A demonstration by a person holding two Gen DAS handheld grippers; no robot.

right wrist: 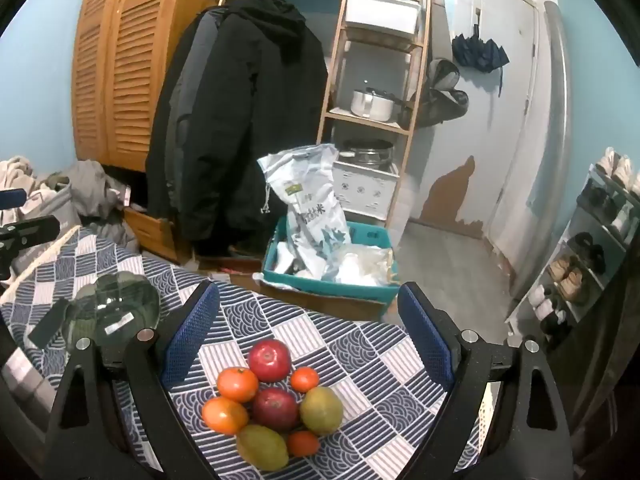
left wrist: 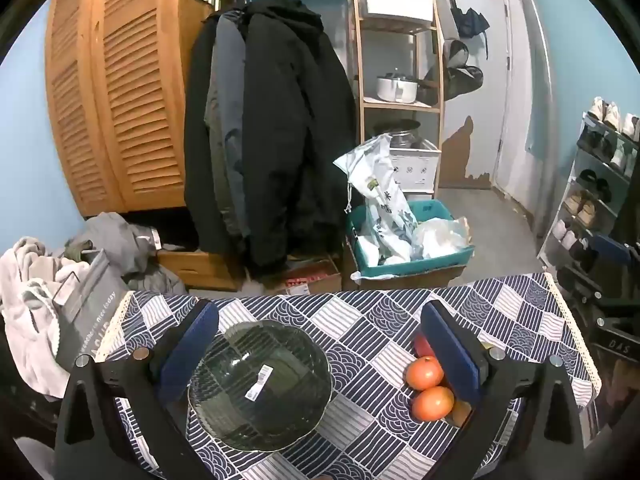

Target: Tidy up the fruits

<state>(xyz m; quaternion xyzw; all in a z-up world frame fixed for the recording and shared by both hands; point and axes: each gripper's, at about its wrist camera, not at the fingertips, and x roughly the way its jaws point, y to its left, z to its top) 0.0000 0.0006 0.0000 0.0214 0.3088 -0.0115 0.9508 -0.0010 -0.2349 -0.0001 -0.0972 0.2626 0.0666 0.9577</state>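
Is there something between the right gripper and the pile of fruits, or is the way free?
Nothing visible blocks it. The right gripper is open above the fruit pile on the tablecloth, with only bare cloth between. The glass bowl sits apart, on its left.

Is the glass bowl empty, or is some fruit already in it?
Empty. The glass bowl shows only a sticker and the tablecloth pattern through it. All the fruit lies in a pile on the tablecloth, apart from the bowl.
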